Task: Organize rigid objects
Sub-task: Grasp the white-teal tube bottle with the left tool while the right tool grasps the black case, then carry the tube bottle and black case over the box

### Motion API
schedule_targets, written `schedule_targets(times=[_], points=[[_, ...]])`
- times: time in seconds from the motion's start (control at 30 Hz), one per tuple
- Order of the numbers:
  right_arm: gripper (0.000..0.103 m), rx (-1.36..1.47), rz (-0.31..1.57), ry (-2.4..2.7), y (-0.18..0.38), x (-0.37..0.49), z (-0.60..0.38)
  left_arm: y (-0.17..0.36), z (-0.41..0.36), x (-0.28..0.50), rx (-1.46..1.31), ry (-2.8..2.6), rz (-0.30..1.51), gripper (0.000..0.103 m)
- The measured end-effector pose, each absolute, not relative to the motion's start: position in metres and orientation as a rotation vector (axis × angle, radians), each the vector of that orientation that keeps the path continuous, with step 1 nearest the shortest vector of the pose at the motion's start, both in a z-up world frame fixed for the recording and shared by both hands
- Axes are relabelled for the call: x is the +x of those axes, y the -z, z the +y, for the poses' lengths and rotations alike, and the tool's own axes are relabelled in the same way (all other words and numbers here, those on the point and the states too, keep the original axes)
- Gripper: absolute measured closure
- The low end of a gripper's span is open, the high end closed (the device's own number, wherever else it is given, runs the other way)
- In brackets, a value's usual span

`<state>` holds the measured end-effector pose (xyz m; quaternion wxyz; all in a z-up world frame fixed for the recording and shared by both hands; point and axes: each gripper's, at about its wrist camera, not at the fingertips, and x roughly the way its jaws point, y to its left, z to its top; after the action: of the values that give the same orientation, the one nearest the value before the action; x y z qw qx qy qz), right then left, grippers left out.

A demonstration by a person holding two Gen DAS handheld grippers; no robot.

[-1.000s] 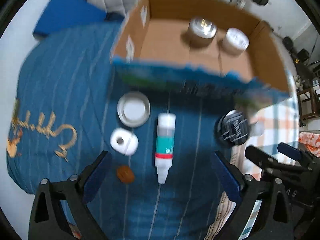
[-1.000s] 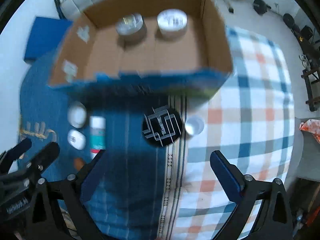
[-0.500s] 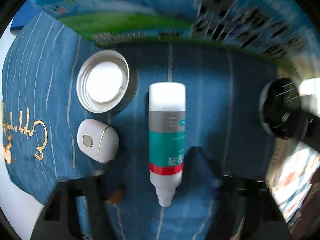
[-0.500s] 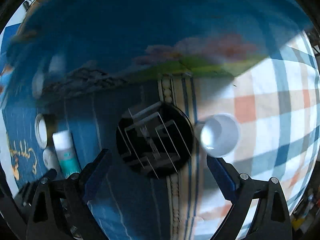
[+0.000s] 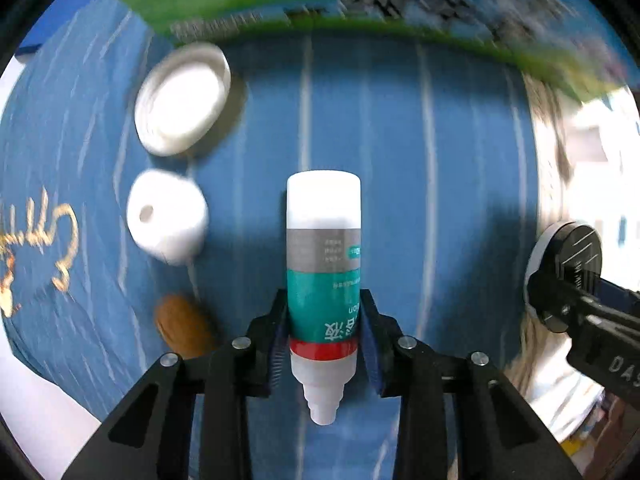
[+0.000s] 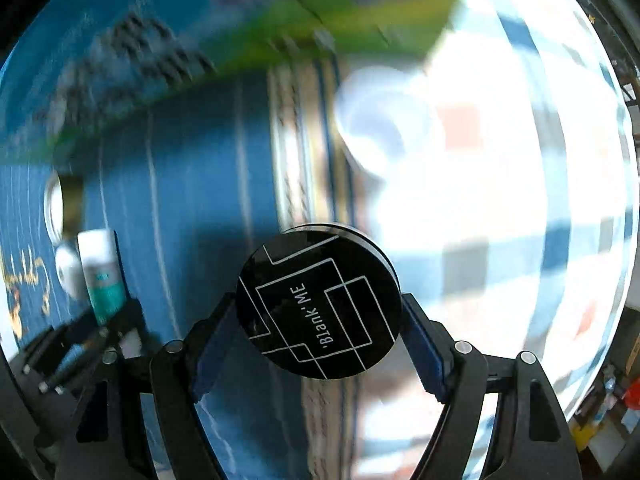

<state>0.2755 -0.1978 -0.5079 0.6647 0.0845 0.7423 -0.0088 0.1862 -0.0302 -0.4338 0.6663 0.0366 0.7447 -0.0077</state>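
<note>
My left gripper (image 5: 324, 332) is shut on a white bottle with a teal and red label (image 5: 324, 264), which lies on the blue cloth, nozzle toward me. My right gripper (image 6: 320, 340) is shut on a round black compact marked "Blank ME" (image 6: 318, 306); it also shows at the right edge of the left wrist view (image 5: 568, 260). The box's printed blue and green side (image 5: 320, 4) stands just beyond both grippers.
Left of the bottle lie a white jar lid (image 5: 182, 100), a small white rounded case (image 5: 166, 216) and a brown oval piece (image 5: 184, 326). A small white cup (image 6: 384, 128) sits on the checked cloth beyond the compact.
Both grippers dropped from above the box down to the cloth. The left one closed on the bottle and the right one closed on the black compact.
</note>
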Motion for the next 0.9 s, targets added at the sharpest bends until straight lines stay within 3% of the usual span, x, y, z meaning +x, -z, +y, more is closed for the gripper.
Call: schedule_targets(times=[0.17, 0.27, 0.43, 0.57, 0.67, 0.77, 0.9], points=[[0.022, 0.169, 1.745, -0.004, 0.513, 0.224, -0.206, 0.441, -0.039, 0.160, 0.035, 0.066, 1.727, 0.071], [0.022, 0.181, 1.773, -0.021, 0.517, 0.205, -0.207, 0.441, -0.036, 0.166, -0.019, 0.071, 1.744, 0.065], [0.020, 0.195, 1.774, 0.004, 0.523, 0.201, -0.208, 0.439, -0.026, 0.183, -0.054, 0.079, 1.785, 0.064], [0.017, 0.189, 1.788, 0.025, 0.531, 0.208, -0.203, 0.441, -0.026, 0.188, -0.039, 0.074, 1.788, 0.065], [0.017, 0.122, 1.800, 0.042, 0.535, 0.212, -0.197, 0.442, -0.043, 0.184, 0.017, 0.058, 1.762, 0.073], [0.026, 0.019, 1.793, 0.065, 0.537, 0.206, -0.183, 0.438, -0.047, 0.177, 0.017, 0.056, 1.749, 0.073], [0.027, 0.013, 1.779, 0.068, 0.534, 0.202, -0.178, 0.430, -0.044, 0.165, 0.001, 0.054, 1.737, 0.073]])
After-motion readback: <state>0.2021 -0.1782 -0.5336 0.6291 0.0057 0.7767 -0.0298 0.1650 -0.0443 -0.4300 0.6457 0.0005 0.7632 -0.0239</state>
